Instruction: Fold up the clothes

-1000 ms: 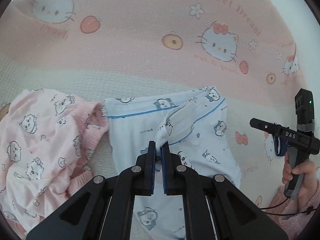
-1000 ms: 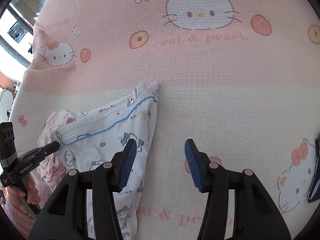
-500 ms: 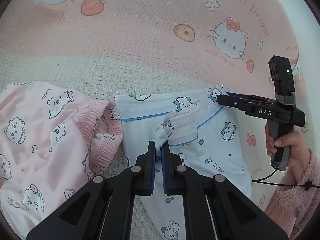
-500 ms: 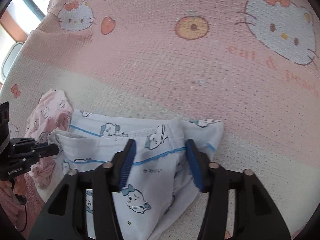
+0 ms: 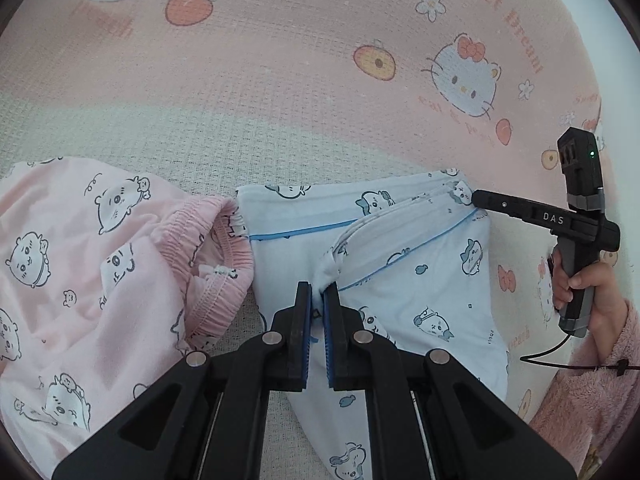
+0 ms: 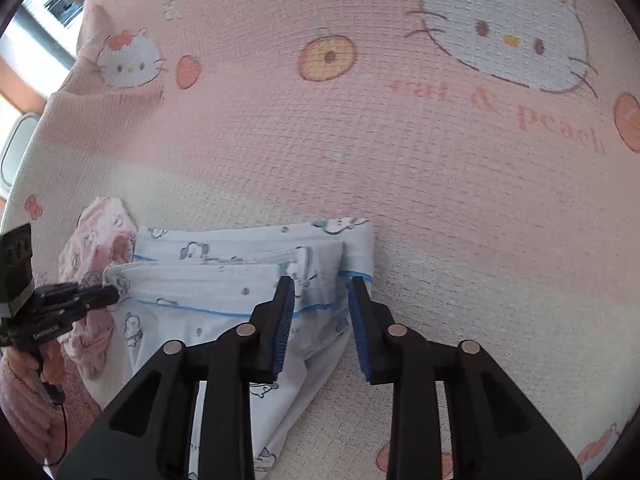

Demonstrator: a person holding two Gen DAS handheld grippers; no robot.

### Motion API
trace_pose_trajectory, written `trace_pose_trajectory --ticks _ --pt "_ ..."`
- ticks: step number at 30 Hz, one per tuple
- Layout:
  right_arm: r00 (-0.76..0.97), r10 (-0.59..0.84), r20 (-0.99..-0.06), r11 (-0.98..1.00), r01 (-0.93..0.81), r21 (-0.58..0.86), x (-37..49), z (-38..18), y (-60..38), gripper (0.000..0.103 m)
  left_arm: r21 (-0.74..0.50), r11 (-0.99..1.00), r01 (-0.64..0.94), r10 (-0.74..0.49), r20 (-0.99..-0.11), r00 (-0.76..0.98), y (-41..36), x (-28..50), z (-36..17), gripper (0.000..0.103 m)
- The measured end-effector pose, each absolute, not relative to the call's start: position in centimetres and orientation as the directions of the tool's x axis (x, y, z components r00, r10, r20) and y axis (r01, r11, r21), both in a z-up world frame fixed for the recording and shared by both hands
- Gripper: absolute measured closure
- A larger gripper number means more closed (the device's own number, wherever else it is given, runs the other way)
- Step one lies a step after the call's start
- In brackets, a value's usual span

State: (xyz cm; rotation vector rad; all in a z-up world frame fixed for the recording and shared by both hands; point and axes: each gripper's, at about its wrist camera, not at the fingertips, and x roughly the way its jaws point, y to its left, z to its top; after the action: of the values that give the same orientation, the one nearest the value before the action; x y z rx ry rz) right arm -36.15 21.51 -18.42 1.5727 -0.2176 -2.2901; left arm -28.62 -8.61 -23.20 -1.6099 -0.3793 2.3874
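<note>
The left gripper (image 5: 317, 300) has its fingers closed almost together on a bunched fold of the waistband of the blue pyjama trousers (image 5: 420, 280), which lie on the pink printed blanket (image 5: 280, 80) in the near centre of the left wrist view. The waistband edge with blue piping runs left to right along the far side of the garment. The right gripper (image 6: 320, 300) has its fingers spread partly apart, straddling the right-hand waistband corner; no fabric is pinched between the pads (image 6: 362, 332). In the left wrist view its tip touches that same corner. Pink pyjama trousers (image 5: 80, 260) lie crumpled just beside the blue pair, on their left, with the elastic waist touching them.
</note>
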Motion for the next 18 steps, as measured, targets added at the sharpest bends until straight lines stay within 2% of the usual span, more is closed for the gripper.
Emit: trace_pose_trajectory --ticks 1,4,8,15,18 --pt "-0.307 -0.393 -0.867 -0.913 0.246 0.327 -36.2 -18.1 20.8 0.056 -0.340 -0.939 -0.051 0.334 -0.868 -0.367 -8.6 -28.7 -23.2 0.097" --pt "-0.287 -0.405 -0.868 -0.902 0.279 0.329 -36.8 -18.6 19.8 0.052 -0.331 -0.943 -0.048 0.326 -0.877 -0.354 -8.6 -28.8 -23.5 0.097" --pt "-0.273 -0.369 -0.889 -0.915 0.274 0.296 -37.3 -20.0 19.7 0.052 -0.323 -0.945 -0.052 0.320 -0.884 -0.341 -8.4 -28.6 -23.8 0.097" --pt "-0.177 -0.397 -0.900 -0.878 0.359 0.317 -35.7 -20.7 20.4 0.050 -0.324 -0.945 -0.046 0.320 -0.884 -0.340 -8.5 -28.8 -24.0 0.097" --pt "-0.116 -0.379 -0.918 -0.873 0.374 0.313 -35.2 -20.6 21.5 0.053 -0.330 -0.943 -0.046 0.325 -0.882 -0.342 -8.7 -28.9 -23.9 0.097"
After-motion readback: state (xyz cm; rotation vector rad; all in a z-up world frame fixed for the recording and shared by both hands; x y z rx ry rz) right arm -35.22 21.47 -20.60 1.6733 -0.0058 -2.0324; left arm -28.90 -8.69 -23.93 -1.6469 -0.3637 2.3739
